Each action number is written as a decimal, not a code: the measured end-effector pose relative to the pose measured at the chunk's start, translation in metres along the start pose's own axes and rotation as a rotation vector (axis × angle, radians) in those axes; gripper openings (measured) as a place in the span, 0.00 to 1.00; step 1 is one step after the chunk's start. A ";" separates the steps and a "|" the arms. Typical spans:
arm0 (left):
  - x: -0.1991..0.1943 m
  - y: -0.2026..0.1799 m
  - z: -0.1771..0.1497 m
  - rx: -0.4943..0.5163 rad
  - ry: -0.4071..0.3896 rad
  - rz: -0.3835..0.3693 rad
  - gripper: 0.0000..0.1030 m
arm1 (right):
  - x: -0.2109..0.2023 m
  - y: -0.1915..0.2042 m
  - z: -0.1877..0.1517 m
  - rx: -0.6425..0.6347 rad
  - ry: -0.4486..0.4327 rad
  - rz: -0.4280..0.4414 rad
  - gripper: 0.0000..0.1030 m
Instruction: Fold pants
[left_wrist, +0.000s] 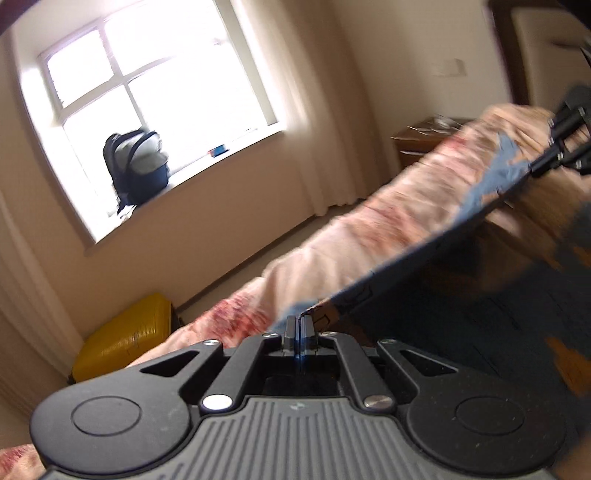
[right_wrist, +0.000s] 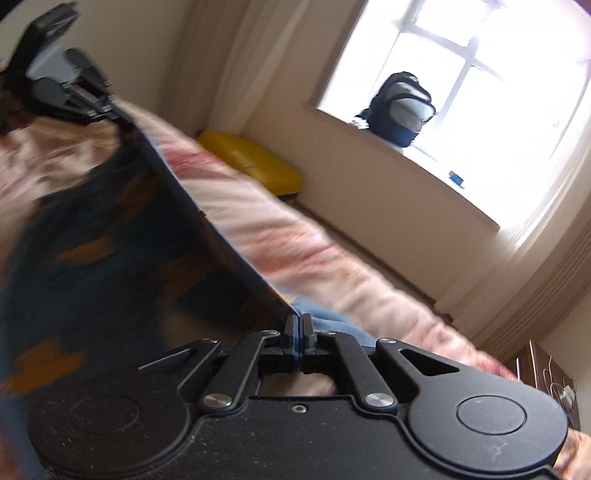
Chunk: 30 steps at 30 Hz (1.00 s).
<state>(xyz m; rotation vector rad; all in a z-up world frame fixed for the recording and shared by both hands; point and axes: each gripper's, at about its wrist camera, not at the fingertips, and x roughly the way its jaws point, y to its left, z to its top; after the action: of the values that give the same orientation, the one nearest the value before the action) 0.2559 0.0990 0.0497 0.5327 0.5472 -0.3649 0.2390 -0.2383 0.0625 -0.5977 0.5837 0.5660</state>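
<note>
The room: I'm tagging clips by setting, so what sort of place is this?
Most likely a bedroom: a bed with a floral quilt, a yellow suitcase on the floor by it, and a backpack on the windowsill.

A bed (left_wrist: 369, 240) carries everything here, covered with a pale pink bedspread (right_wrist: 258, 218) streaked with red blotches. In both wrist views the cover is blurred, so its pattern cannot be made out in detail. The dark blue pants (right_wrist: 110, 240), marked with orange patches, hang over the bed with their top edge lifted and stretched taut; whether their lower part rests on the cover cannot be told. Beyond the far edge of the bed, a yellow suitcase (left_wrist: 125, 339) stands on the floor (right_wrist: 369, 251) near the wall under the window.
</note>
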 end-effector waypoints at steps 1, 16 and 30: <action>-0.009 -0.012 -0.008 0.029 0.000 -0.008 0.00 | -0.013 0.012 -0.005 -0.030 0.017 0.015 0.00; -0.037 -0.105 -0.100 0.187 0.107 -0.060 0.00 | -0.057 0.153 -0.074 -0.274 0.250 0.202 0.00; -0.041 -0.120 -0.117 0.262 0.138 -0.064 0.10 | -0.043 0.147 -0.085 -0.273 0.283 0.242 0.00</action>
<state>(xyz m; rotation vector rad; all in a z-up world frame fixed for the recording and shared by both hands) 0.1225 0.0764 -0.0569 0.7987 0.6546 -0.4672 0.0878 -0.2059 -0.0186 -0.8807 0.8608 0.8038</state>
